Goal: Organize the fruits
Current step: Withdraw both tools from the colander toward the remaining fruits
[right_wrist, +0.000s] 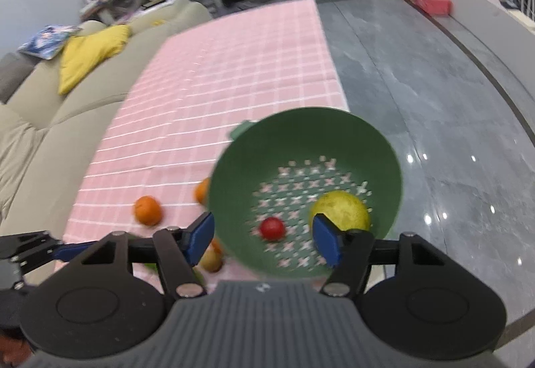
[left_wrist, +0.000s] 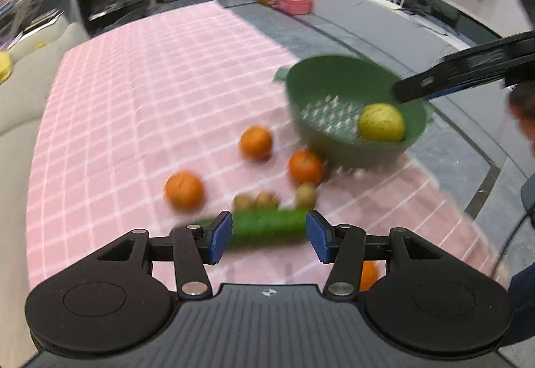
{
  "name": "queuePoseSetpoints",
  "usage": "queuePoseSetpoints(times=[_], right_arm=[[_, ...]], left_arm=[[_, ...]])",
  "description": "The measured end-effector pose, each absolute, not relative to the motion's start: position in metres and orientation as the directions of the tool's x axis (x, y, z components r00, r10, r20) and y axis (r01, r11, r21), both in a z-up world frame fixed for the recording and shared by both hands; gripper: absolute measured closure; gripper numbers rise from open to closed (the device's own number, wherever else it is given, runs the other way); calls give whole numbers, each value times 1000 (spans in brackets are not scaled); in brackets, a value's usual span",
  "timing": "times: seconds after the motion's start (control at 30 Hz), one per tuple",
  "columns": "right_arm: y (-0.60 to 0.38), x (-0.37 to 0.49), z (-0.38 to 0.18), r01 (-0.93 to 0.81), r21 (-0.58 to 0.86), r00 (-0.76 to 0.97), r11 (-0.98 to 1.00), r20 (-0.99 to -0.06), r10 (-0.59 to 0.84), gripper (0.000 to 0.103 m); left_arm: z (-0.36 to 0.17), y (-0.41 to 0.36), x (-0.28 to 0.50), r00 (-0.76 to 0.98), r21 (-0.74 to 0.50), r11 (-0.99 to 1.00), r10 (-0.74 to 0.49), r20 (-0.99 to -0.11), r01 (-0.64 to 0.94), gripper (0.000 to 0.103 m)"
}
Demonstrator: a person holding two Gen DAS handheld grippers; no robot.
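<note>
Cucumber (left_wrist: 267, 227) lying crosswise between left gripper (left_wrist: 269, 236) fingers, long axis running finger to finger, pads spread at its ends, contact unclear through blur. Just beyond: kiwis (left_wrist: 255, 201), then oranges (left_wrist: 184, 190) on pink surface (left_wrist: 150, 84). Farther right, green colander (right_wrist: 301, 147) holding pear (right_wrist: 344, 207) and tomato (right_wrist: 272, 228), under right gripper (right_wrist: 264, 239), fingers spread, empty.

Wide bare run of pink checked cloth (left_wrist: 140, 94) across the far and left table, nothing standing in the way. Crowded at the near edge: three oranges (left_wrist: 255, 142), small brown fruits (left_wrist: 264, 200) and a cucumber (left_wrist: 267, 227) close together. Blocked at the right edge by the green colander (left_wrist: 301, 100). Hemmed on the left by the sofa (right_wrist: 50, 120).
</note>
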State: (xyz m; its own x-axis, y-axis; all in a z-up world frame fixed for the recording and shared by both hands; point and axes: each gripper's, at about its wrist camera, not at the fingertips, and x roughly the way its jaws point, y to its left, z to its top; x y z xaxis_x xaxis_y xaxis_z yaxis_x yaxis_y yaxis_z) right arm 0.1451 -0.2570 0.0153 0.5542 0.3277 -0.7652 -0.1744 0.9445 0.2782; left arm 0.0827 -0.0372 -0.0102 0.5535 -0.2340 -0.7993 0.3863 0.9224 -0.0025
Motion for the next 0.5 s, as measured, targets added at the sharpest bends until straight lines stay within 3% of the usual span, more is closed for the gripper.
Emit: queuePoseSetpoints(times=[0.17, 0.33, 0.5], right_arm=[[-239, 106, 12, -240, 252, 550, 938, -761, 345, 40], [-208, 85, -15, -296, 196, 491, 935, -808, 325, 40], [-182, 76, -39, -373, 141, 435, 917, -846, 307, 40]], left_arm=[[-29, -21, 66, 533, 9, 926, -209, -820, 377, 43], [-37, -22, 58, 552, 103, 889, -181, -814, 445, 43], [-52, -15, 69, 537, 113, 886, -167, -827, 450, 43]])
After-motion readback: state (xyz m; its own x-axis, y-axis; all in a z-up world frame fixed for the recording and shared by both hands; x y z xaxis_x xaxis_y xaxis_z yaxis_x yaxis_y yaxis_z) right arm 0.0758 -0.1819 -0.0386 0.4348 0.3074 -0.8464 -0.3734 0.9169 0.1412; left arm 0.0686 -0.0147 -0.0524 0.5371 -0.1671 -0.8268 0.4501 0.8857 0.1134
